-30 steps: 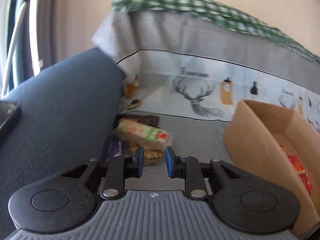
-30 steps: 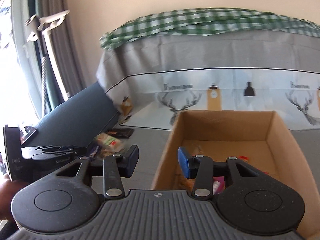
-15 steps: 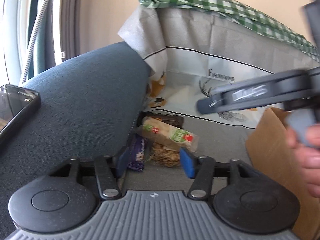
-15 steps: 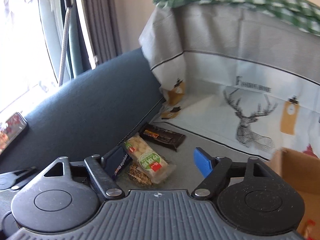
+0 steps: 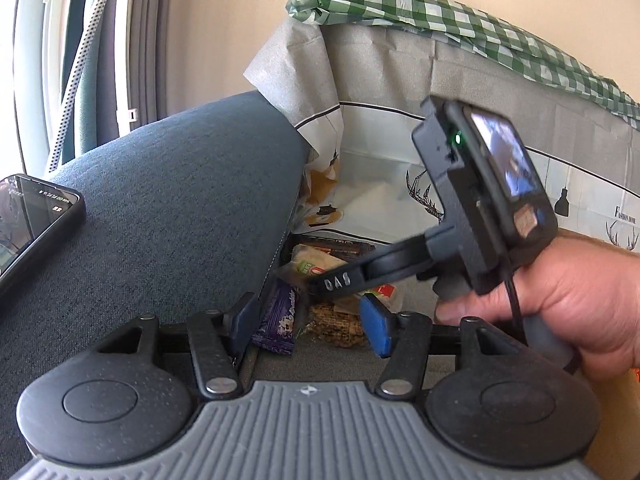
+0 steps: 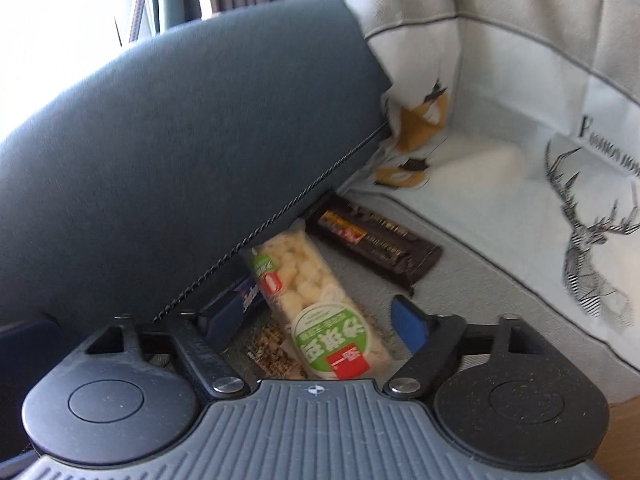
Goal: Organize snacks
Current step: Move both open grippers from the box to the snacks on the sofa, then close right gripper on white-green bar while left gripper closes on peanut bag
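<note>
A pile of snacks lies on the grey seat against the dark blue sofa arm. In the right wrist view a clear pack of pale puffed bites with a green label (image 6: 312,300) lies on top, with a dark brown bar (image 6: 376,242) behind it, a purple pack (image 6: 248,300) at its left and a brown granola bar (image 6: 276,350) under it. My right gripper (image 6: 320,324) is open, its fingers on either side of the puffed pack's near end. My left gripper (image 5: 308,320) is open just short of the purple pack (image 5: 280,316) and granola bar (image 5: 336,320). The right gripper's body (image 5: 472,216) crosses above the pile.
The dark blue sofa arm (image 5: 172,208) rises at the left with a black phone (image 5: 28,220) on it. A grey deer-print cloth (image 6: 540,128) covers the backrest, with a green checked cloth (image 5: 440,12) on top. A cardboard box corner (image 6: 616,428) shows at the lower right.
My right gripper has swung left from the cardboard box, opened wide and come down over the puffed pack. My left gripper has opened wider and moved a little closer to the pile.
</note>
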Motion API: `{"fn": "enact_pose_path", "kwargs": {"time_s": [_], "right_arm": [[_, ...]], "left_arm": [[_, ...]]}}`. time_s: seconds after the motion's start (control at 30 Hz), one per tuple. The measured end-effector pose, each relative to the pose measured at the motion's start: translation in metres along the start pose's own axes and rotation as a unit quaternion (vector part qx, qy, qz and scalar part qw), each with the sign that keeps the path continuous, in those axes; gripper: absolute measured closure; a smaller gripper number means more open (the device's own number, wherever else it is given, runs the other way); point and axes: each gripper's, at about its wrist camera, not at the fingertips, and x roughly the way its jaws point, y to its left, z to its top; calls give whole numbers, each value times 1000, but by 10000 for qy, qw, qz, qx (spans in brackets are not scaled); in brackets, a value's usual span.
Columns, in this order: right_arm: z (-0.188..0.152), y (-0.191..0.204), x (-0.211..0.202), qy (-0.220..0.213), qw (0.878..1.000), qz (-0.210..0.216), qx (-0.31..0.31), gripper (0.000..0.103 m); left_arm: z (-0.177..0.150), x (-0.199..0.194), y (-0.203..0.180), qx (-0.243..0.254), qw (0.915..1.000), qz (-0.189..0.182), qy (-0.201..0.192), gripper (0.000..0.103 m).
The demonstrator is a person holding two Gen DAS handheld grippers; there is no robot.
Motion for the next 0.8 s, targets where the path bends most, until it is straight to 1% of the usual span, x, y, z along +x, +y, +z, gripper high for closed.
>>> {"fn": "enact_pose_path", "kwargs": {"time_s": [0.03,0.1,0.2,0.27,0.33,0.4,0.47,0.5,0.57,0.63,0.73,0.8], "right_arm": [[-2,-1,2,26,10000,-12,16,55],[-6,-5,1,18,9998,-2,221,65],[-19,-9,-11,-78,9993,-37,372,65],[-31,-11,-21,-49,9986,-82,512,65],[-43,-13,-33,26,9975,-272,654,66],[-58,-17,-42,215,9947,-404,920,66],[-75,-19,-47,551,9912,-413,1133,66],[-82,-19,-50,637,9892,-400,1257,66],[-94,-13,-61,743,9858,-401,1449,66],[-103,-2,-73,793,9844,-474,1496,65],[-115,22,-90,674,9861,-606,1389,65],[-127,31,-100,597,9838,-689,1543,65]], "left_arm": [[0,1,-1,39,10000,11,15,40],[0,1,-1,41,10000,24,4,40],[1,1,-2,43,10000,40,-5,40],[0,0,-2,40,10000,47,-15,40],[-1,-1,-2,48,10000,55,-19,40],[-1,-1,-3,47,10000,70,-23,40],[-1,-1,-4,68,9999,97,-11,40],[-1,-1,-5,77,9999,107,-6,40],[-1,-1,-5,96,9999,119,4,40],[-1,0,-6,108,9999,123,21,40],[-1,2,-8,184,9997,109,82,38],[-1,5,-9,253,9995,31,167,35]]}}
